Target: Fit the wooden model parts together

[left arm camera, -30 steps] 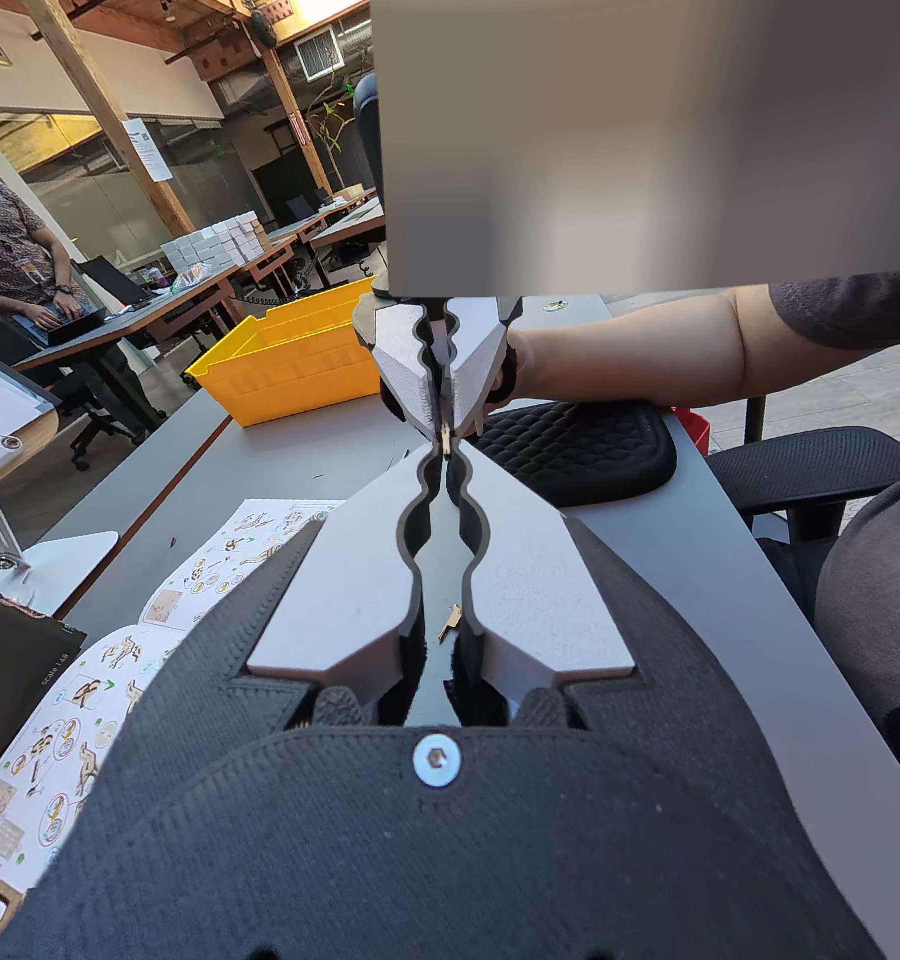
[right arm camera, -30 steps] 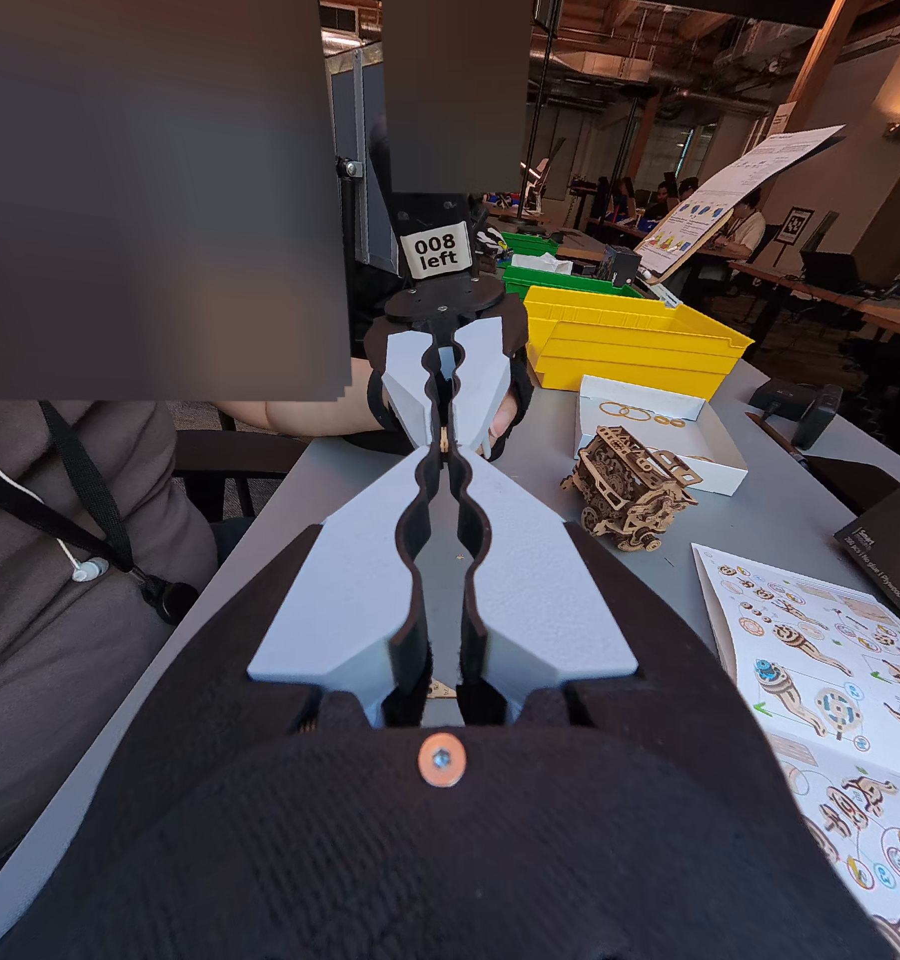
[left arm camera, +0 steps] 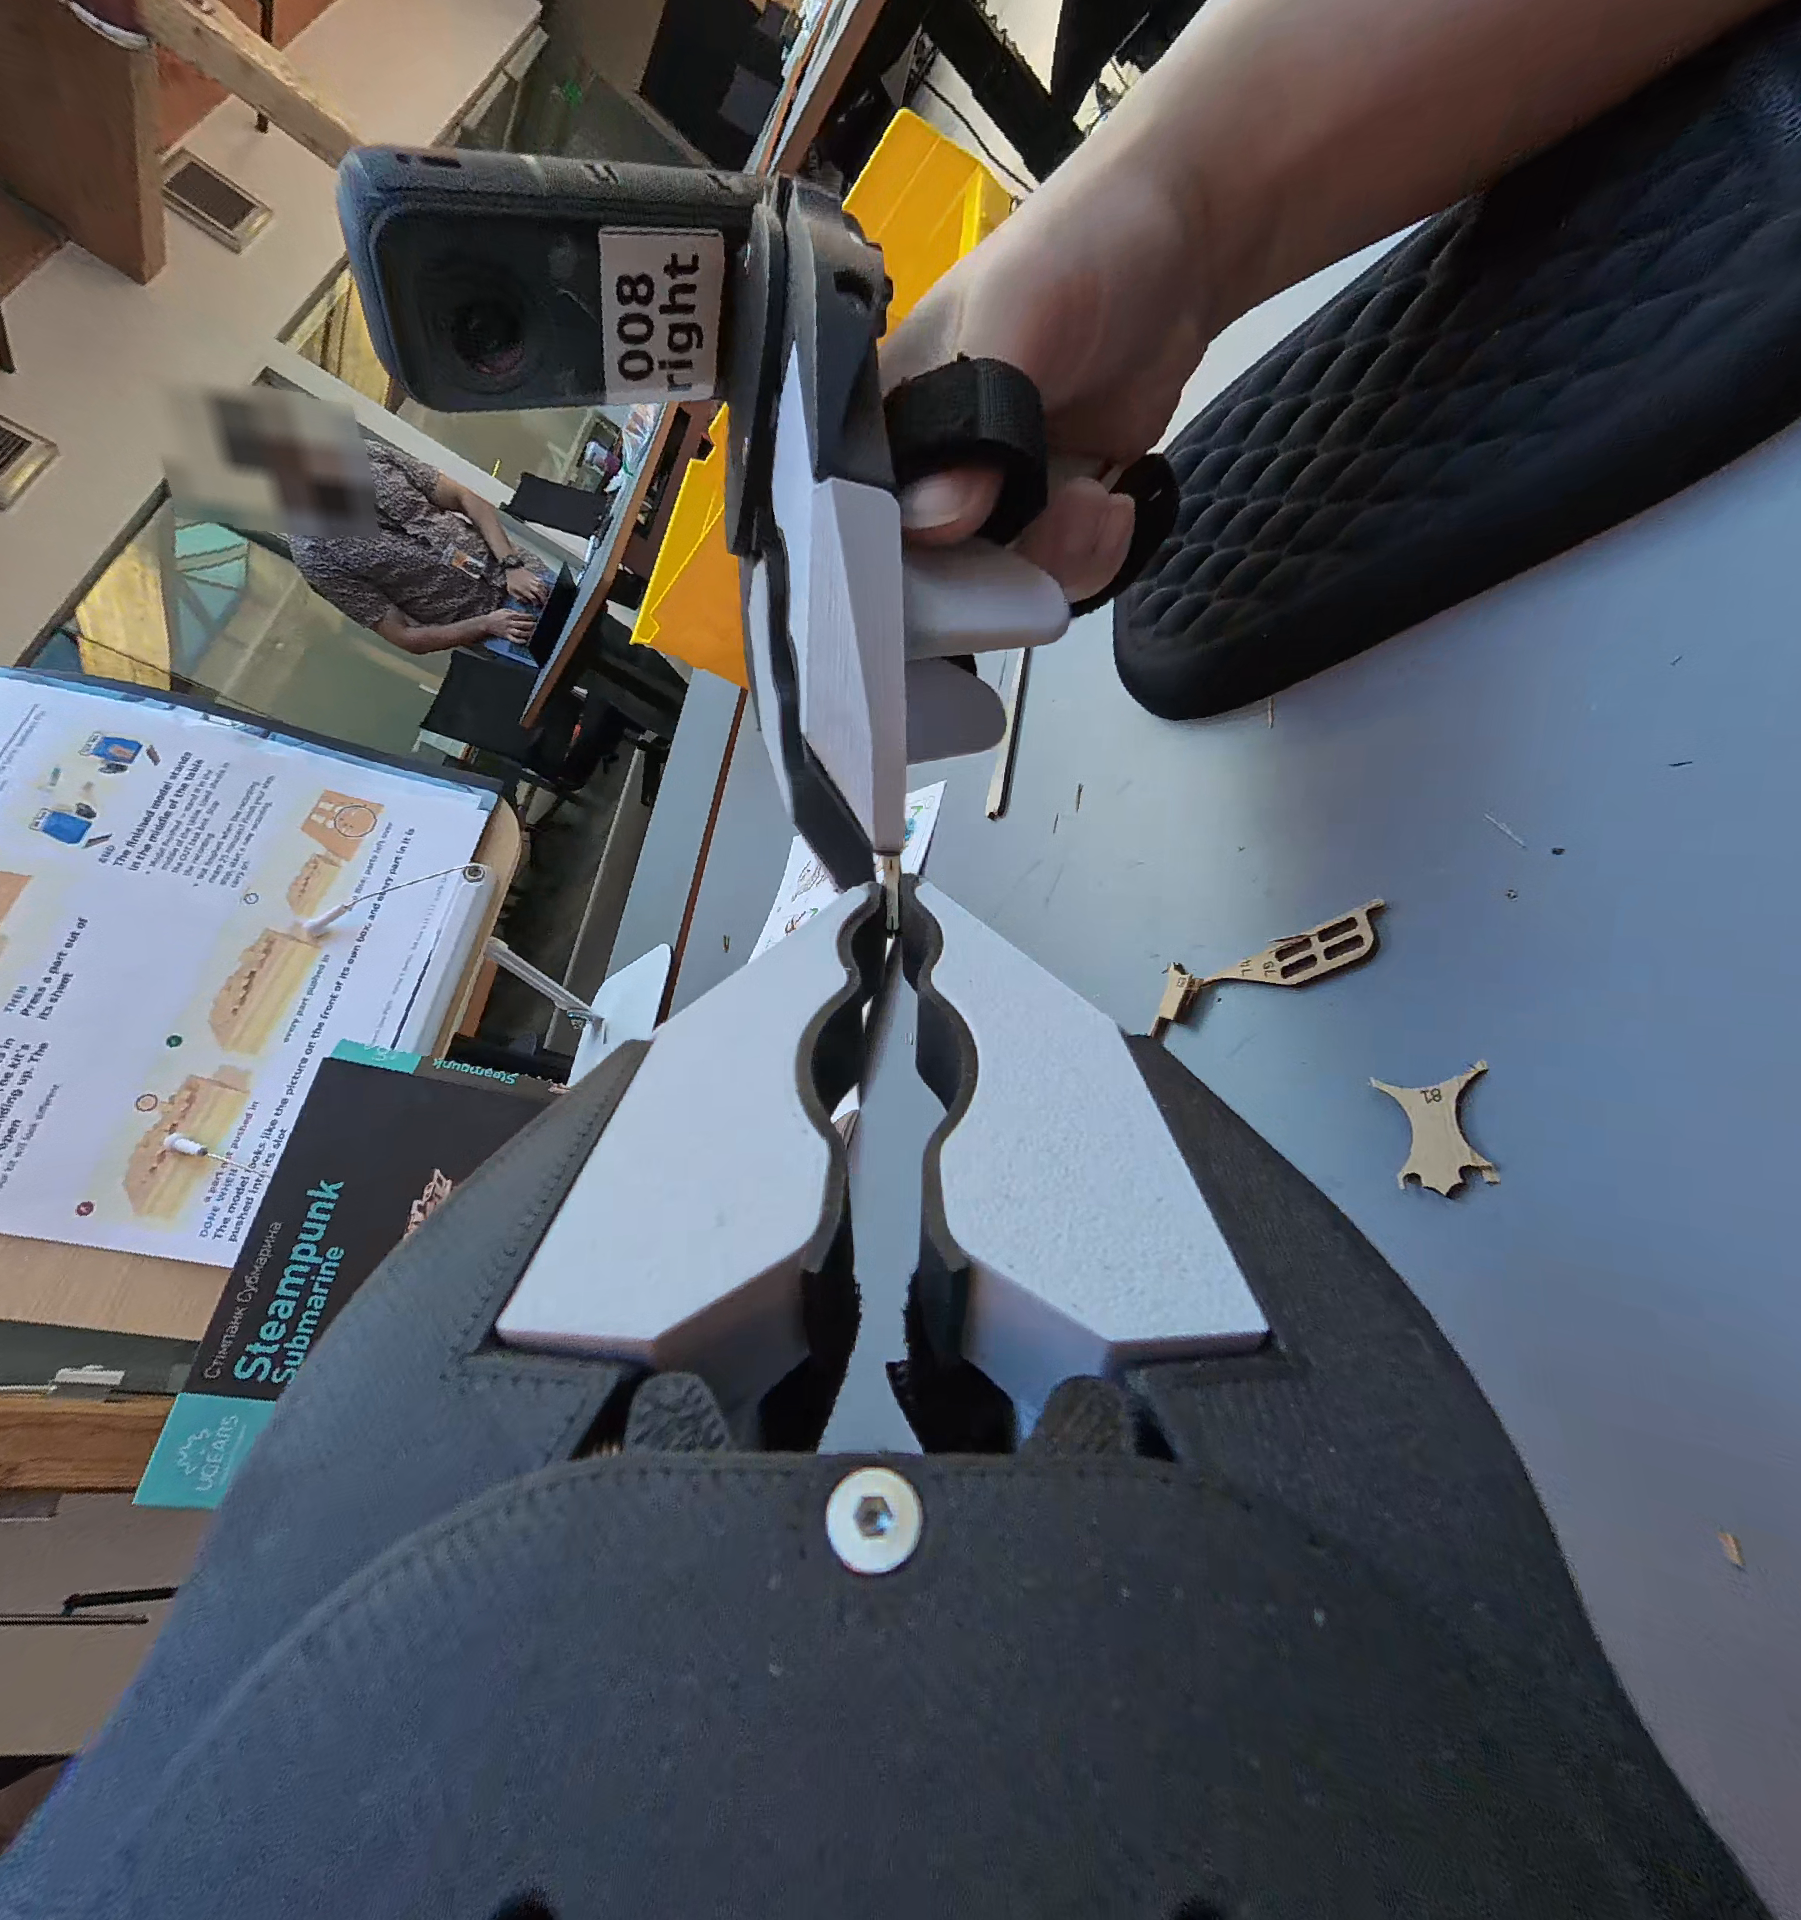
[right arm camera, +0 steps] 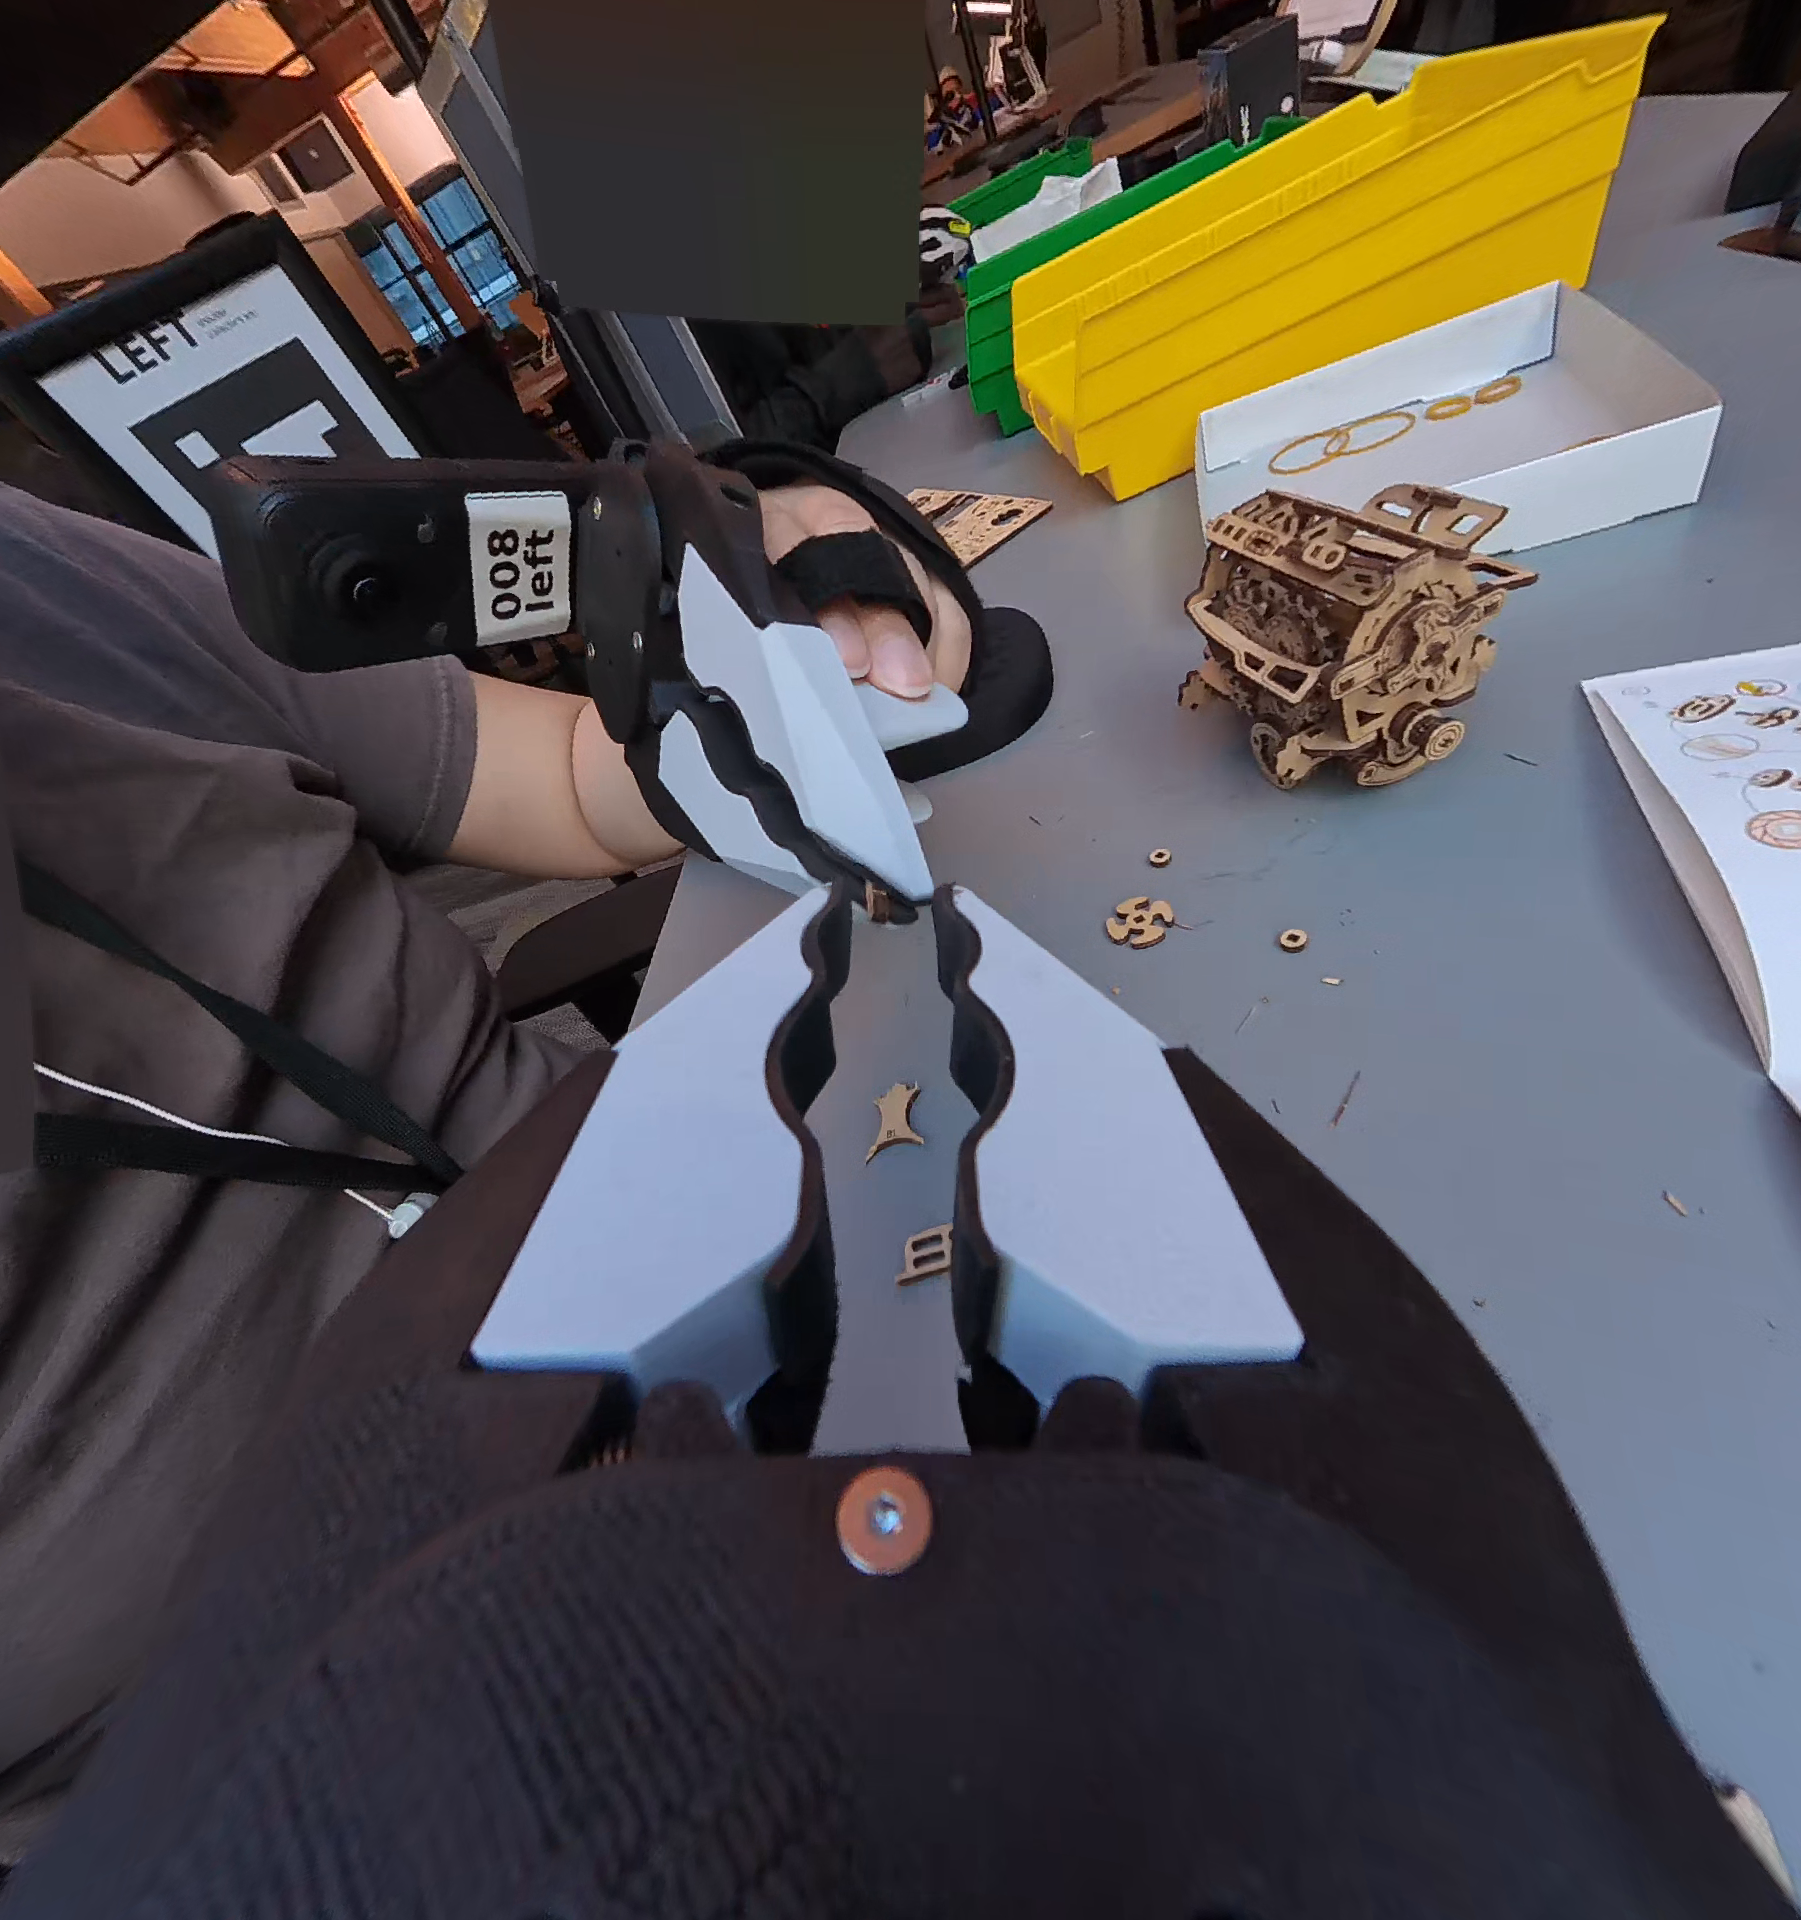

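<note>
My left gripper is shut on a small wooden part, pinched thin-edge-on at its tips above the grey table. My right gripper comes down from above, tip to tip with it. In the right wrist view, my right gripper has its jaws a little apart on either side of the small part. The left gripper reaches in from the upper left, rolled on its side. A part-built wooden model stands on the table to the right.
Loose wooden pieces lie on the table. A white tray, yellow bin, green bin and booklet are at right. A black wrist pad, kit box and instruction stand surround the left view. The part-built wooden model is about 15 cm from both grippers' fingertips.
Both grippers have rolled sideways and dropped closer to the table. The right gripper, shut at the part before, now has its jaws apart. The left gripper still holds the part.
</note>
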Motion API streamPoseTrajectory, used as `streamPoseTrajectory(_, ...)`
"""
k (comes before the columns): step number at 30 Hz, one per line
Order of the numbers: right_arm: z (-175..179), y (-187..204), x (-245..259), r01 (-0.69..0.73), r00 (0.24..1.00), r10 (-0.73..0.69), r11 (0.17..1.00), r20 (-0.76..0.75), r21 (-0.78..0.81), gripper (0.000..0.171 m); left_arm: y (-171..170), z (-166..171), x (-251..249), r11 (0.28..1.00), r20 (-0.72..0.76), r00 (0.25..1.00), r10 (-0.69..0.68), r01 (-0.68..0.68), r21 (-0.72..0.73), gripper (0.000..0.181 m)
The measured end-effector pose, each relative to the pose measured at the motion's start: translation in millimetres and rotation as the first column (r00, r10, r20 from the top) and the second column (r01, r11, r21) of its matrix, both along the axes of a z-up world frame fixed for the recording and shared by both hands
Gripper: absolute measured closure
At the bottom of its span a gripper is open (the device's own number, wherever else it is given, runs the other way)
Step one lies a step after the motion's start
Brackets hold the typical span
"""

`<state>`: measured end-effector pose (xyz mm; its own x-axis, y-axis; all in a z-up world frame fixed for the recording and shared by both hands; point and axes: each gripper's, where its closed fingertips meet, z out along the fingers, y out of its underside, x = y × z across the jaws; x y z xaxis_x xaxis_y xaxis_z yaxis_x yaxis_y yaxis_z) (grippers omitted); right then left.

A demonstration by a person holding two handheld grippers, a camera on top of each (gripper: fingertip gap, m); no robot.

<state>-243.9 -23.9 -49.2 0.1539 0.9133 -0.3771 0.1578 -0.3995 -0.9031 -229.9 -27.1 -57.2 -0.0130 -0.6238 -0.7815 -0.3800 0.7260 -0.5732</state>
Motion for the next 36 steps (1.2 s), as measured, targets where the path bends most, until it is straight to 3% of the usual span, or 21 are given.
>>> streamPoseTrajectory(25, -11.3, 8.5, 0.9, 0.027, 1.0, -0.027, 0.996, 0.009, -0.085, 0.164, 10.5, -9.3, -0.2, 0.995, -0.041, 0.998, 0.053, -0.049, 0.091, 0.181)
streamPoseTrajectory(36, -14.4, 9.0, 1.0, 0.034, 0.999, -0.032, 0.994, 0.017, -0.105, 0.17, 11.7, -14.4, 0.4, 0.999, -0.034, 0.999, 0.033, -0.032, 0.021, 0.181)
